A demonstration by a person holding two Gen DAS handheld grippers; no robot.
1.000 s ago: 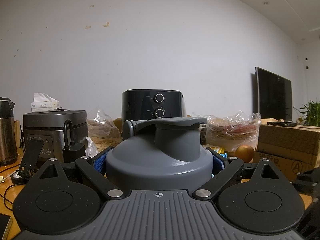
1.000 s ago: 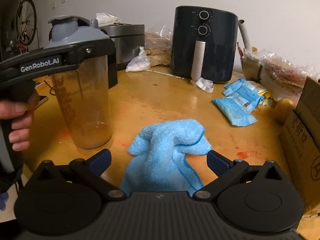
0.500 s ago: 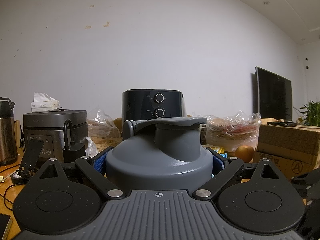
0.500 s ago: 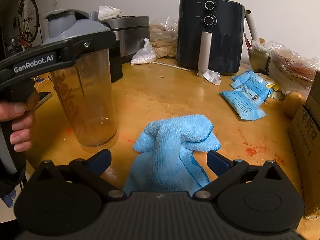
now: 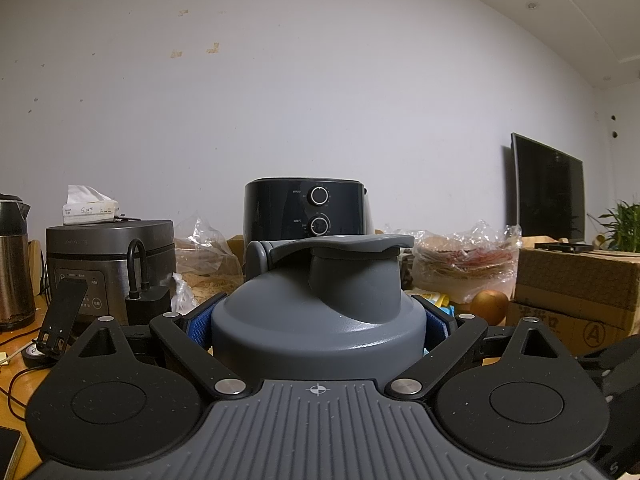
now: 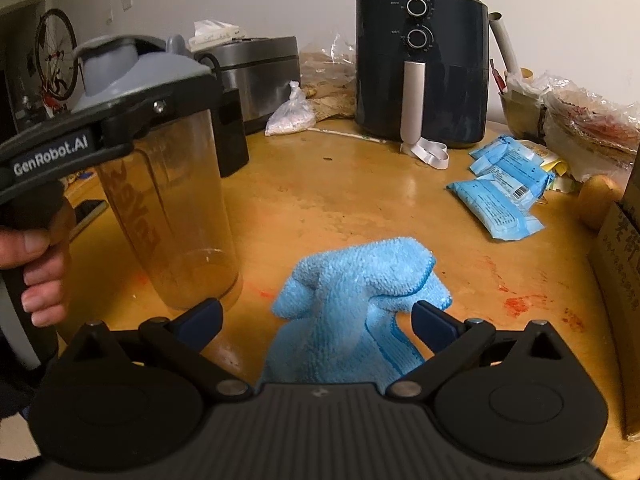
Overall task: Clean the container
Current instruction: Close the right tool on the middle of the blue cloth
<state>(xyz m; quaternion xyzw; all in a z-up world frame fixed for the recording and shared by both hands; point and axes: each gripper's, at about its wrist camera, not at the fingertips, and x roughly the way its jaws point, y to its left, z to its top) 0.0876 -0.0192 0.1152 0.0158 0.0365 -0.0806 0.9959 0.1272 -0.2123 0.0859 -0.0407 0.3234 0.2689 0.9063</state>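
The left gripper clamps the gray lid of a clear bottle, which stands upright near the tabletop's left edge, apparently empty. The right gripper is spread wide around a blue cloth lying at the near edge.

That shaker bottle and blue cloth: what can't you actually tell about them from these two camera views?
- Shaker bottle body: hidden in the left wrist view by its own grey lid.
- Whether the bottle rests on the table or hangs just above: unclear in the right wrist view.
- Blue cloth: near end hidden under the right gripper body; grip unclear.
- Lettering on the bottle: distorted, unreadable.
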